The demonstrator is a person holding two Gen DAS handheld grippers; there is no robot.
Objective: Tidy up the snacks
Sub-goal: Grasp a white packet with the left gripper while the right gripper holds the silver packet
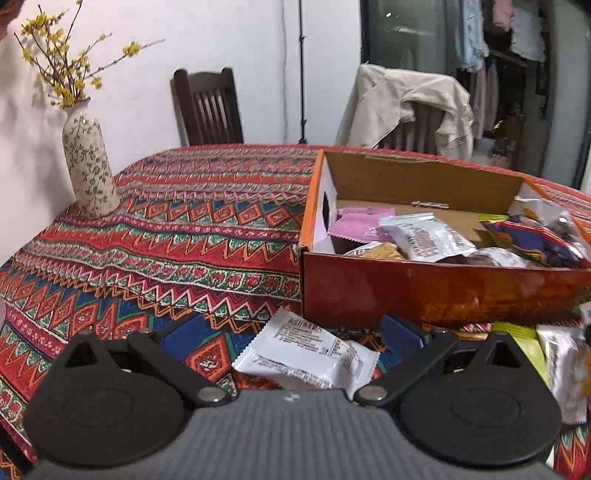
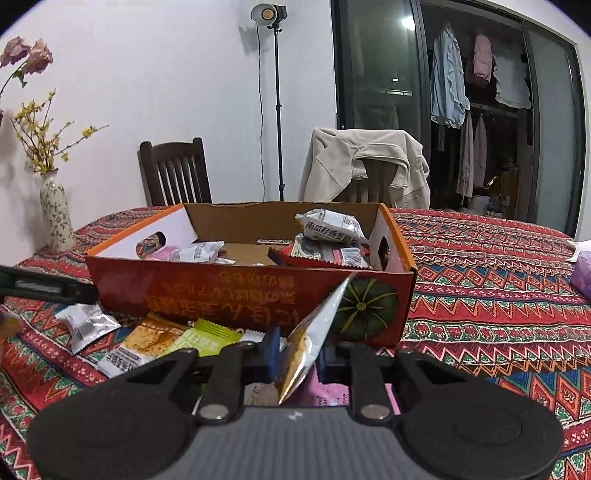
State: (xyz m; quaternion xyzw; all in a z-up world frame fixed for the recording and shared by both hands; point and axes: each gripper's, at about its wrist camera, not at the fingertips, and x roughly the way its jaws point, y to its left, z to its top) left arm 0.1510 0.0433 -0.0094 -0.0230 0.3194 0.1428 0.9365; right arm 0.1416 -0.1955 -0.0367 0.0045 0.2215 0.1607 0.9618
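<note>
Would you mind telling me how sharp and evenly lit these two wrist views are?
Left wrist view: soft overall, with motion smear on the packets at the right edge; the vase leans from fisheye bending. Right wrist view: sharper; the studio lamp glares, and the door frame bows.

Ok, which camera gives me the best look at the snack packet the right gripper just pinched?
The right wrist view: the silver packet stands tilted between the right gripper fingers, pressed from both sides, in front of the orange box. The left wrist view does not clearly show it.
</note>
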